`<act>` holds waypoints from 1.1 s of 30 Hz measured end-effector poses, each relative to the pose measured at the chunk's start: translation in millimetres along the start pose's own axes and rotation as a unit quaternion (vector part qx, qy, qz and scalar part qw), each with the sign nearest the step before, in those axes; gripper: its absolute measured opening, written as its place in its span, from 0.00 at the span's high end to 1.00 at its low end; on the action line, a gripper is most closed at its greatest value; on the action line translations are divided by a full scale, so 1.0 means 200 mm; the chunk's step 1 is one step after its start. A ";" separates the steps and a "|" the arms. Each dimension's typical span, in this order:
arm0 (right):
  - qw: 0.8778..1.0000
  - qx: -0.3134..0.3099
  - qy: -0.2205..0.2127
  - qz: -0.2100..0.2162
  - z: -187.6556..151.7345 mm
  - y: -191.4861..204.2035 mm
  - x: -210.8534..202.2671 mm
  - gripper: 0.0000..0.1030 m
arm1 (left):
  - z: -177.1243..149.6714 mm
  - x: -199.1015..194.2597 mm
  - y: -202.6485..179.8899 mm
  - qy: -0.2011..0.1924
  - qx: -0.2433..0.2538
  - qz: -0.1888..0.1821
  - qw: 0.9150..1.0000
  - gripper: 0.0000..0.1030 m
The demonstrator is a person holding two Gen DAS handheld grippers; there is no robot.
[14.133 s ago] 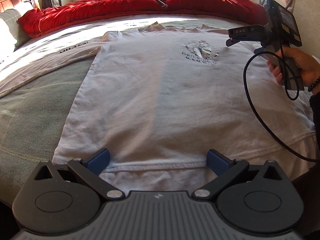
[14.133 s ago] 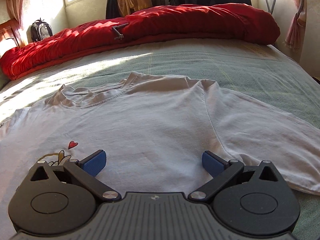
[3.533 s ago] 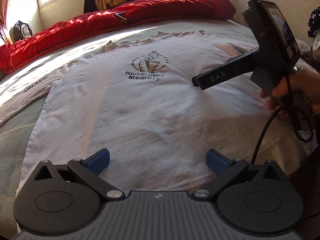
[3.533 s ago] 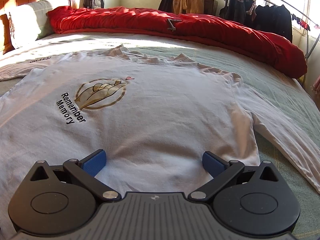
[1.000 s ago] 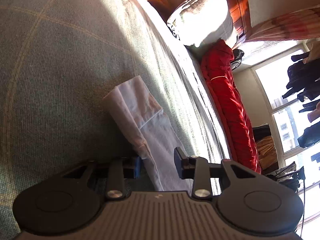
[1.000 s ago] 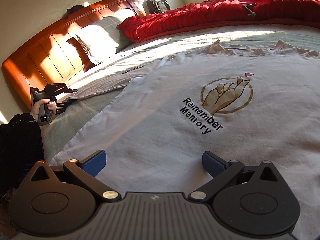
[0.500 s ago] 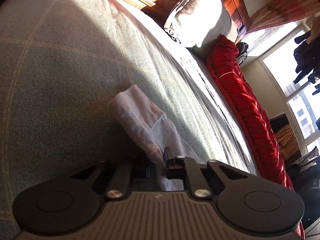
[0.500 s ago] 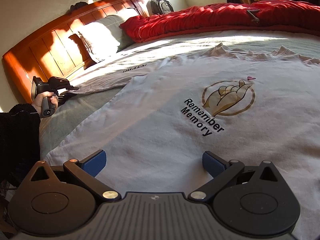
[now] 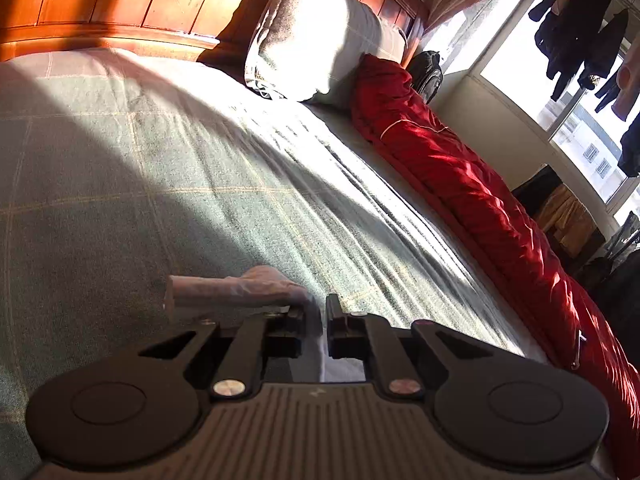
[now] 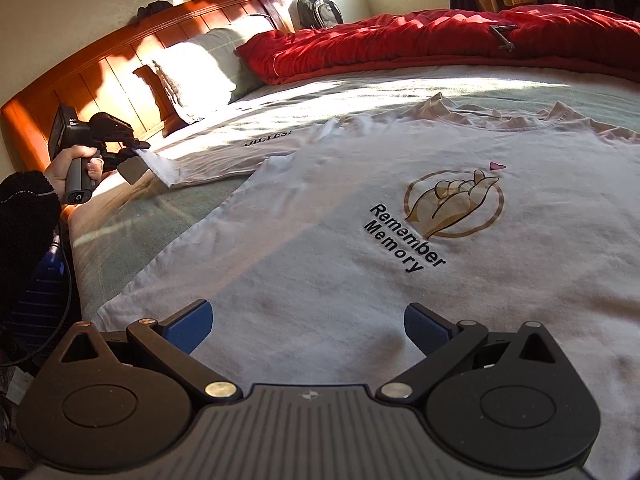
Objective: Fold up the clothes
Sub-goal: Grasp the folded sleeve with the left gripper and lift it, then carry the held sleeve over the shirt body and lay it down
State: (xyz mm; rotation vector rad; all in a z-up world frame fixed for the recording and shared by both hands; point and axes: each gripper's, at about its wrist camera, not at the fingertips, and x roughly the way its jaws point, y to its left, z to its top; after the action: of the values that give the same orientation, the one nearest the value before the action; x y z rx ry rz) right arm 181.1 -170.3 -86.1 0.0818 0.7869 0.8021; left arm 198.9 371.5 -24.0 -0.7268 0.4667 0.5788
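A white long-sleeved shirt point(image 10: 360, 248) with a gold hand print and the words "Remember Memory" lies spread flat on the bed. Its left sleeve point(image 10: 224, 156) stretches out towards the headboard. My left gripper point(image 9: 317, 312) is shut on the sleeve cuff point(image 9: 236, 292), which folds over the left finger and sits lifted off the sheet. The right wrist view shows that same left gripper point(image 10: 134, 148), held by a hand, pinching the sleeve end. My right gripper point(image 10: 306, 326) hovers open over the shirt's lower body, with nothing between its blue pads.
A green checked sheet point(image 9: 160, 168) covers the bed. A rolled red duvet point(image 10: 420, 44) lies along the far side. A pillow point(image 9: 320, 36) leans on the wooden headboard point(image 10: 104, 68). A backpack point(image 10: 318, 10) and hanging clothes point(image 9: 576, 28) stand by the window.
My left gripper has closed on the sleeve cuff and raised it off the sheet, tilting up towards the headboard. The right gripper stays open and has barely shifted.
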 end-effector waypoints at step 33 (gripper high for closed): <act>0.999 -0.023 0.033 -0.034 -0.01 0.03 -0.09 0.00 | -0.50 -0.31 -1.53 0.042 0.204 -0.143 0.967 0.92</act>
State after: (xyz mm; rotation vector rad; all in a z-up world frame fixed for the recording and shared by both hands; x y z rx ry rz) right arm 168.3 -178.5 -73.6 -0.0135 0.8294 0.7622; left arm 326.5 92.9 92.0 -0.4125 0.5277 0.1697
